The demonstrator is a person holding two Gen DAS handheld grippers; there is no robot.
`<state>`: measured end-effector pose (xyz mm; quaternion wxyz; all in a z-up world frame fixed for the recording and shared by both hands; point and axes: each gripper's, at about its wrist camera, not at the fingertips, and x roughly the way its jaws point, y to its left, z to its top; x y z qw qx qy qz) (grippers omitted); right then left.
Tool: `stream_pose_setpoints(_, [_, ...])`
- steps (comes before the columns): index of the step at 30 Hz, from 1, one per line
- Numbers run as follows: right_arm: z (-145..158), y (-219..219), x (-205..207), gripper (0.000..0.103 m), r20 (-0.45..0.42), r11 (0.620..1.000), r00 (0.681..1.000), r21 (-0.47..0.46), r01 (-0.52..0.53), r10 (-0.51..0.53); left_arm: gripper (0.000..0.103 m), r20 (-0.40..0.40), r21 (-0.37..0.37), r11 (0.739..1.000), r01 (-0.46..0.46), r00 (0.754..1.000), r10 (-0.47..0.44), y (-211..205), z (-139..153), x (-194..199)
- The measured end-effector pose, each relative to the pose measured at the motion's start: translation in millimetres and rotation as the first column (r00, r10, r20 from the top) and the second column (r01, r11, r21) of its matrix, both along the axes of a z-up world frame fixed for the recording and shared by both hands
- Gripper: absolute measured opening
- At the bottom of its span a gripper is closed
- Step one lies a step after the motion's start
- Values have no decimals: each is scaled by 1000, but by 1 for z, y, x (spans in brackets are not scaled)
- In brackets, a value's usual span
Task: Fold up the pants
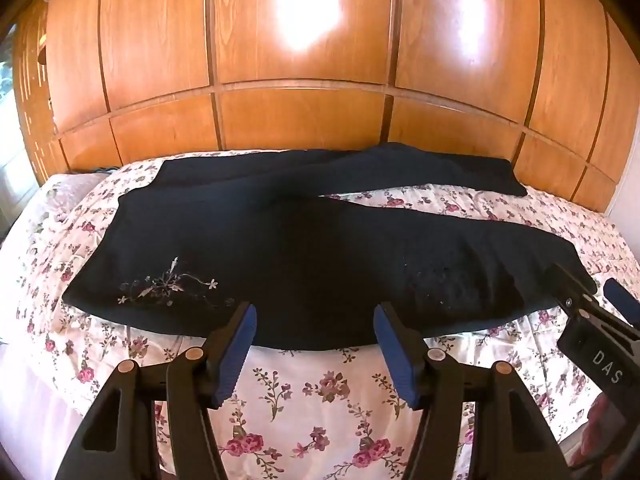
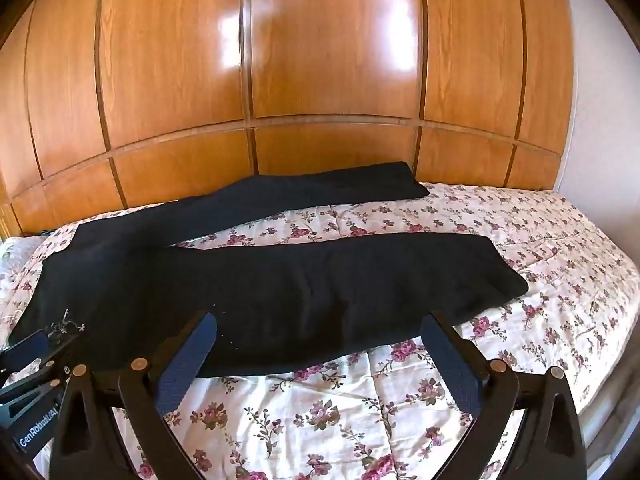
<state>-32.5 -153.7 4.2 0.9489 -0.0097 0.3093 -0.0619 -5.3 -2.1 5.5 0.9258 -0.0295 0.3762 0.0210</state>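
A wooden wardrobe (image 1: 304, 40) fills the top of both frames, above a floral bed (image 1: 312, 400). Black pants (image 1: 280, 248) lie spread across mid-frame, legs splayed toward the right. Left gripper (image 1: 314, 320) and right gripper (image 2: 318, 334) hover at the near edge, fingers wide apart, holding nothing.

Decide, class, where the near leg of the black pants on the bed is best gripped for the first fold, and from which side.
Probably grip the near leg of the pants at its cuff, coming from the bed's front edge. The leg lies flat and spread apart from the far leg, so its free end lifts most easily. The right gripper is open and closest.
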Motion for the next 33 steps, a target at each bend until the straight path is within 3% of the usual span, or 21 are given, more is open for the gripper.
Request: stream_pose_setpoints(33, [-3, 2, 4, 103, -20, 1000, 1000, 8, -4, 4, 62, -1, 8, 1000, -14, 1000, 14, -1, -4, 2])
